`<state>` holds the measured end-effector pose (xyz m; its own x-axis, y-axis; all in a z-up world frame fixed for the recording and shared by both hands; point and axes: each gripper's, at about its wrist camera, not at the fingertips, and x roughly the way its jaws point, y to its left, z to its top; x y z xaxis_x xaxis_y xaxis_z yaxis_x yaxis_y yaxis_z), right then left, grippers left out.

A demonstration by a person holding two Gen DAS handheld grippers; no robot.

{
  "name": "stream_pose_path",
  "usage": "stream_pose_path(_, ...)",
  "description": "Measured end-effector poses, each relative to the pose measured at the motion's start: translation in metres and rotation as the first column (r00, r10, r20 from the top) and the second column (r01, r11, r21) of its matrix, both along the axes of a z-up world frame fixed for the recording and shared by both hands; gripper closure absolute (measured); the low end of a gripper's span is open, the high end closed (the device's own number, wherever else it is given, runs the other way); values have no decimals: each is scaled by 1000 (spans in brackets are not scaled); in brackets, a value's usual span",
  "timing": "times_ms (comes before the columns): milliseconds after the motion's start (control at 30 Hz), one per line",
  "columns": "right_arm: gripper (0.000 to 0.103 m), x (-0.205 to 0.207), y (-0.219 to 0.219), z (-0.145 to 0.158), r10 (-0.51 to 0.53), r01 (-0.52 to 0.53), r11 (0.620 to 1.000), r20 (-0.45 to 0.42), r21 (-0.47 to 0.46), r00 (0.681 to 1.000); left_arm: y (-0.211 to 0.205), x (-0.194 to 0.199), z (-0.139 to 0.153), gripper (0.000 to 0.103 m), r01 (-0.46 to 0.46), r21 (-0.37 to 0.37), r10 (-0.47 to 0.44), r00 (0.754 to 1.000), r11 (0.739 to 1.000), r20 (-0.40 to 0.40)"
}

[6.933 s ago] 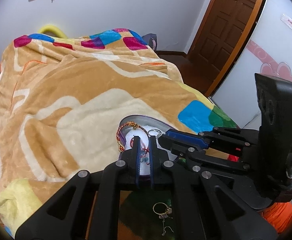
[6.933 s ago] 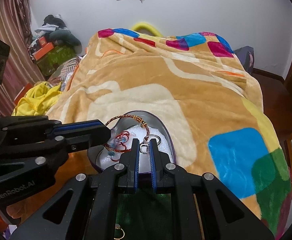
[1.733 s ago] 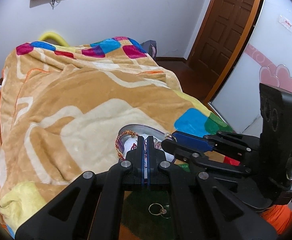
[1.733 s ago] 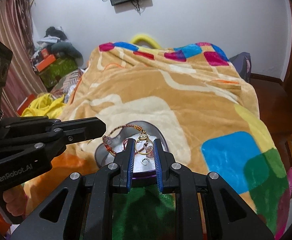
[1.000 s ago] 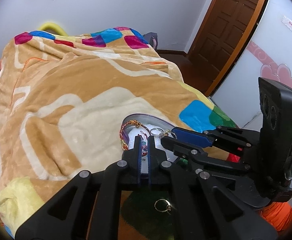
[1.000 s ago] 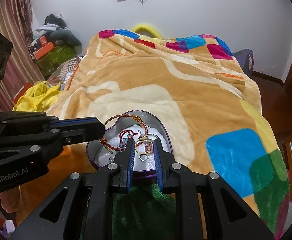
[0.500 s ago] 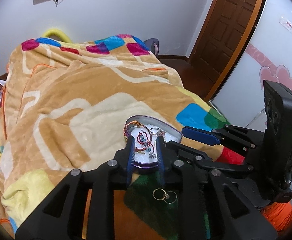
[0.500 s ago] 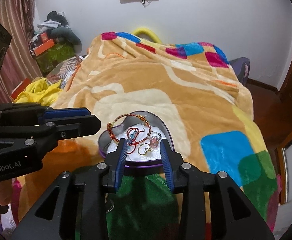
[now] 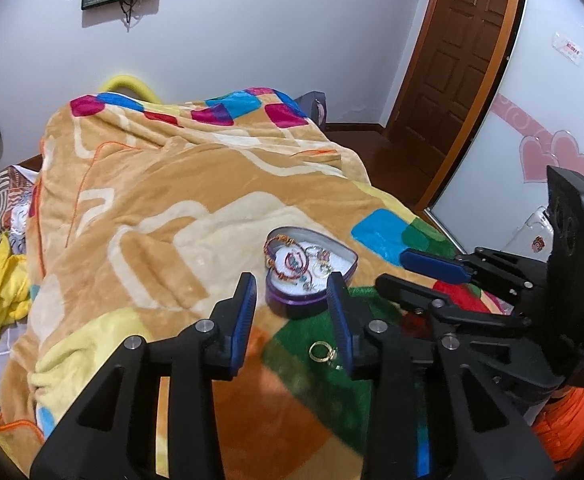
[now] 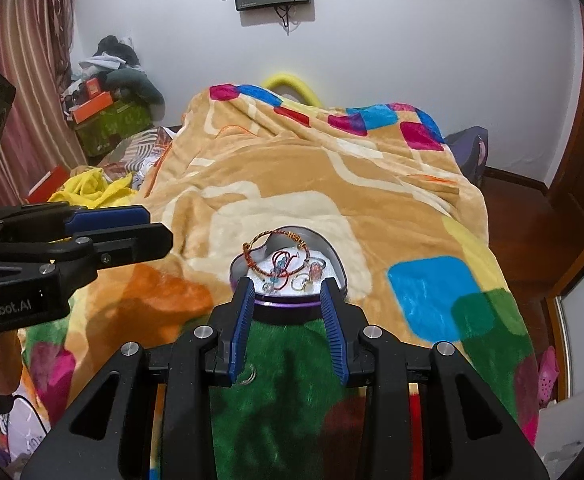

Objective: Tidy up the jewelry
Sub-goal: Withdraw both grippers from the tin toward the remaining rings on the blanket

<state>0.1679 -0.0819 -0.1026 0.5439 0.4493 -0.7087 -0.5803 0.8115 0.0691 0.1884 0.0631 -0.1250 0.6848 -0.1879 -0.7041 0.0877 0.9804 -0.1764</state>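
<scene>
Patchwork blanket bears a heart-shaped tin of jewelry.

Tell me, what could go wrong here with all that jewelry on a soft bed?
The gold ring lies loose on the plush blanket, outside the tin; it looks small and could sink into the pile or slip from the open left gripper. The beaded bracelet leans over the tin's rim and might snag or tip out if the open right gripper bumps it. The tin sits on soft bedding, so a nudge could tilt it.
</scene>
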Motion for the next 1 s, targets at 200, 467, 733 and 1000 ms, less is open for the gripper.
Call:
stream_pose_path(200, 72, -15, -3, -3, 1, -1, 1000, -9, -10, 1000, 5, -17, -3, 67, -19, 17, 20, 1000, 1000, -15)
stream_pose_path(467, 72, -31, -1, -29, 15, -19, 999, -76, -46, 997, 9, -34, -26, 67, -31, 45, 34, 997, 999, -71)
stream_pose_path(733, 72, -37, 10, -61, 46, -63, 992, -144, -114, 988, 12, -40, -53, 67, -28, 45, 34, 990, 999, -140)
stream_pose_path(1000, 72, -25, 21, -73, 49, -69, 989, -148, -133, 988, 7, -35, -63, 67, -11, 33, 16, 987, 999, -161)
